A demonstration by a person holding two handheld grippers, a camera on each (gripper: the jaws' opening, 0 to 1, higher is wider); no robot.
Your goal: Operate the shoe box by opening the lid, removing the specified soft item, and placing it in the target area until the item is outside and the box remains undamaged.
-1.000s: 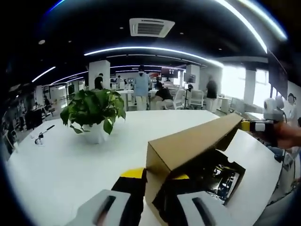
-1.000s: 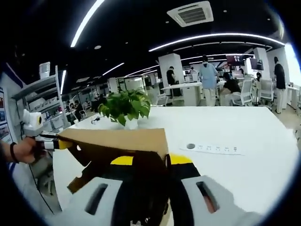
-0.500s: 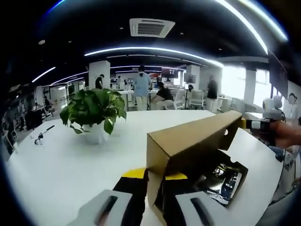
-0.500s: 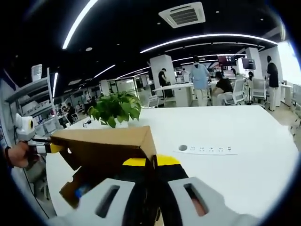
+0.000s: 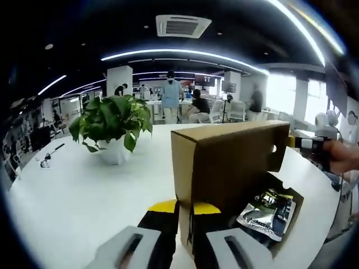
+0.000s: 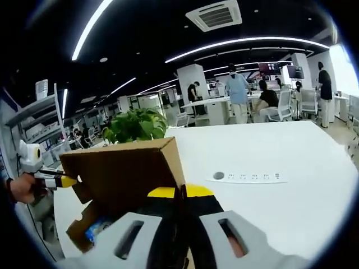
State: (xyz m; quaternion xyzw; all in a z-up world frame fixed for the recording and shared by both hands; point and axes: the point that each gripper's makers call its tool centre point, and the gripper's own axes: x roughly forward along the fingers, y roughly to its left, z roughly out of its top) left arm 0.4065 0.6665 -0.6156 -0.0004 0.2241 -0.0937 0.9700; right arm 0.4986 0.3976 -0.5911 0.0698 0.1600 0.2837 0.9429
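On the near part of the white table [image 5: 67, 190] sits the cardboard shoe box [image 5: 280, 216], its lid [image 5: 230, 162] raised nearly upright, long axis running between the two grippers. Inside lies a shiny soft packet [image 5: 266, 208], flat in the open base. The left gripper [image 5: 185, 246] has its jaws closed on the lid's near end edge; the right gripper [image 6: 180, 246] is clamped on the lid's opposite end. A potted plant [image 5: 112, 126] stands farther left, and a power strip [image 6: 249, 177] lies right.

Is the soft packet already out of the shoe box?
No, the silvery packet lies inside the open shoe box, under the raised lid.
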